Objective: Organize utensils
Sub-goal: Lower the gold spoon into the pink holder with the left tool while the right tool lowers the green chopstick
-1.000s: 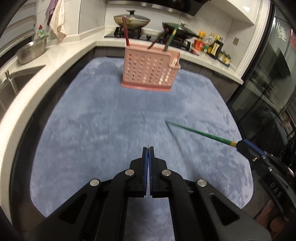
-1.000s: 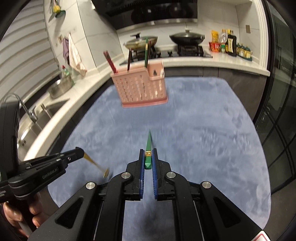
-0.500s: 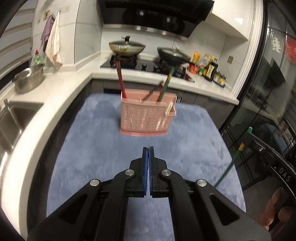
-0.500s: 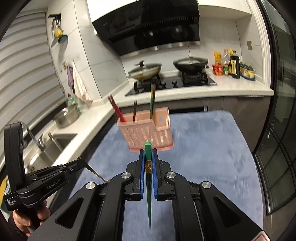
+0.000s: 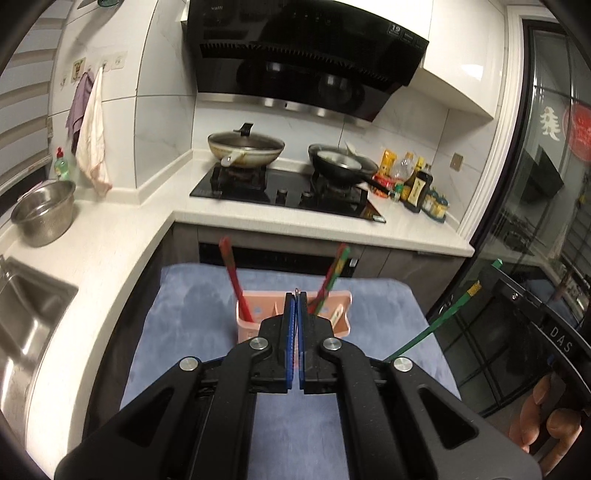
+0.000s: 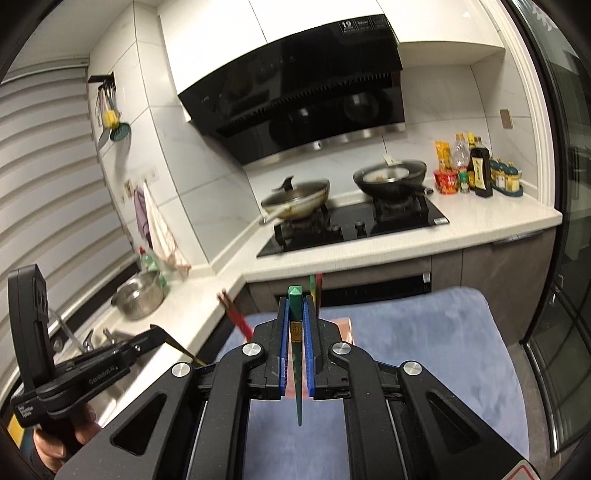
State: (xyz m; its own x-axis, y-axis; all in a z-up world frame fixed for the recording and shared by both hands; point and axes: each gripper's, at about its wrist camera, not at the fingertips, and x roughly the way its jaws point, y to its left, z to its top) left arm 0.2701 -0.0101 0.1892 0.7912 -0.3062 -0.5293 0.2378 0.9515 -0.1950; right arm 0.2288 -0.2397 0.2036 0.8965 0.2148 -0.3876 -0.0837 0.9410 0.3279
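Green chopstick (image 6: 297,354) clamped upright in right gripper (image 6: 295,295) jaws, tip down, raised above blue mat (image 6: 424,354). Left gripper (image 5: 296,295) jaws closed (pinching something thin, unclear), before pink holder (image 5: 255,325).

Indoor light is even and fairly bright on the white walls. The hood (image 5: 295,62) throws glossy reflections at upper centre. Fisheye bending curves both frames' edges, corners go black, and the bench (image 6: 369,254) is slightly motion-blurred.

"19" on range hood (image 6: 347,25)
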